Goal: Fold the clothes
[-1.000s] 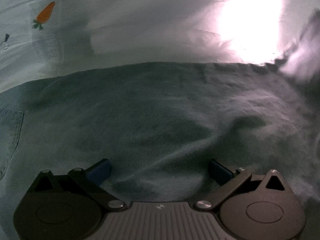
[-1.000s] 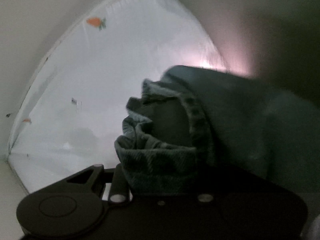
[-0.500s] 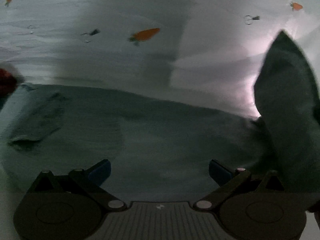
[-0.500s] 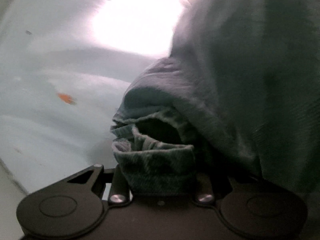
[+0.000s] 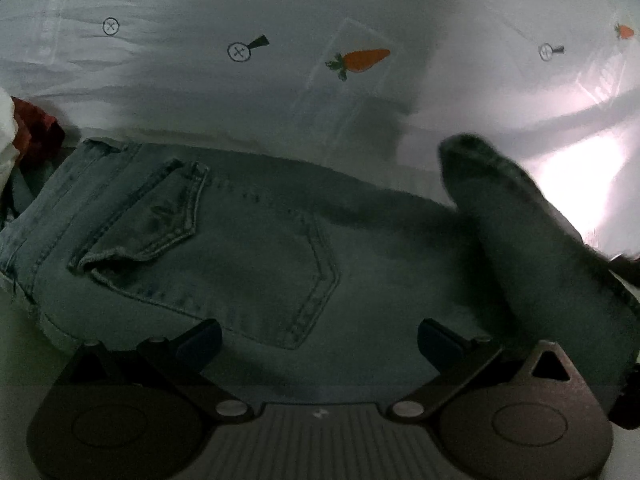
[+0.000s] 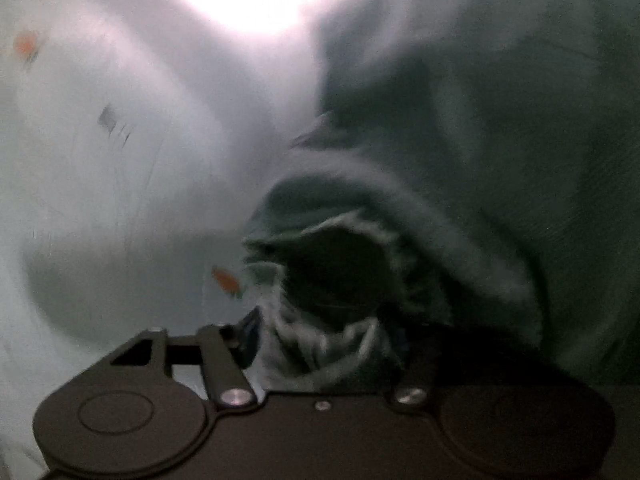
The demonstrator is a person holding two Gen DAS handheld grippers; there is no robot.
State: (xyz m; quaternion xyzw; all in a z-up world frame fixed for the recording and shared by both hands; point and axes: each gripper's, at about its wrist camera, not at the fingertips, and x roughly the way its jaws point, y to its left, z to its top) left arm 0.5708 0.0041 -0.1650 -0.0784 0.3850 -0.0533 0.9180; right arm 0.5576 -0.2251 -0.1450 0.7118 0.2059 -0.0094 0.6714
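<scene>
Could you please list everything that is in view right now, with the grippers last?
jeans: one pair, faded blue denim, lying flat on the sheet with the back pockets up.
trouser leg: one, same denim, folded over from the right; its hem sits between the right gripper's fingers.
sheet: one, white, printed with orange carrots and small black marks, under the jeans.
red cloth: one, dark red, at the left edge beside the waistband; a bit of white fabric lies next to it.
left gripper: one, black with blue pads, jaws open above the jeans, holding nothing.
right gripper: one, black, jaws opening, hem between them.
</scene>
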